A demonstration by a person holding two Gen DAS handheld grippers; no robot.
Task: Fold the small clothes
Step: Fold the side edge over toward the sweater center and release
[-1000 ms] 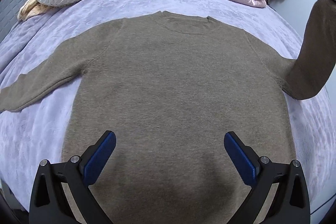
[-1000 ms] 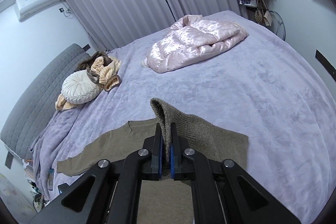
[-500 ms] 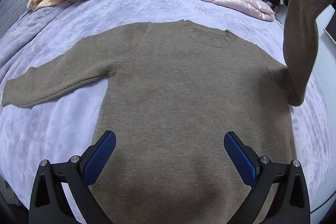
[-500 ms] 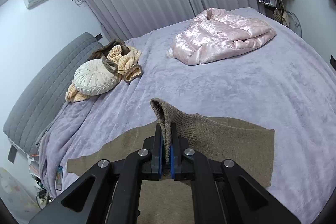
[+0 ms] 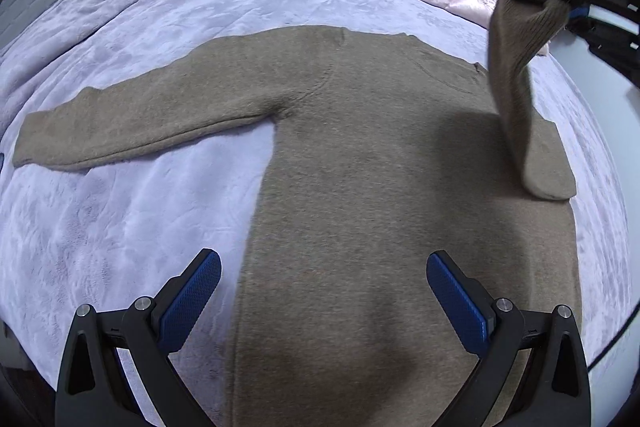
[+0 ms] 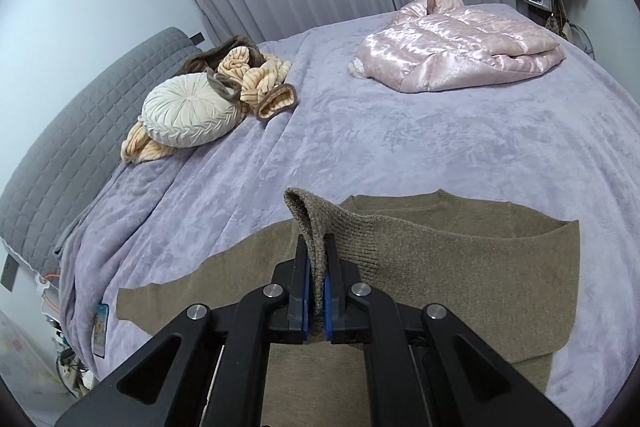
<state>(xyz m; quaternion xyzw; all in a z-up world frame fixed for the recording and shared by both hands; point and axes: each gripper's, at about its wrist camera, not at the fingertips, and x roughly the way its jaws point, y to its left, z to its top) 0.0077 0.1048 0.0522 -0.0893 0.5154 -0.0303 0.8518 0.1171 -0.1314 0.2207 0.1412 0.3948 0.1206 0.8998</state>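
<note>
We have the brown sweater (image 5: 360,155) lying flat on the bed (image 5: 120,227), body smooth, neckline toward the far side. Its left sleeve (image 5: 140,123) lies stretched out on the lavender blanket, not yet folded. The right tongs (image 6: 316,291) are clamped on the ribbed cuff (image 6: 316,223) of the right sleeve (image 5: 516,75), which hangs lifted above the body; the fold line sits near the right shoulder. The left tongs (image 5: 322,291) are wide open, holding nothing, hovering over the hem area.

Progress, as we judge it: first fold under way, nothing completed. Remaining: lay right sleeve across chest, fold left sleeve in, then fold the body.

Room: the sweater's right edge runs close to the bed's edge, little margin there. Open blanket lies beyond the neckline and to the left of the body. The pink jacket (image 6: 456,43), round cushion (image 6: 192,111) and striped garment (image 6: 256,79) all sit well apart from the sweater.
</note>
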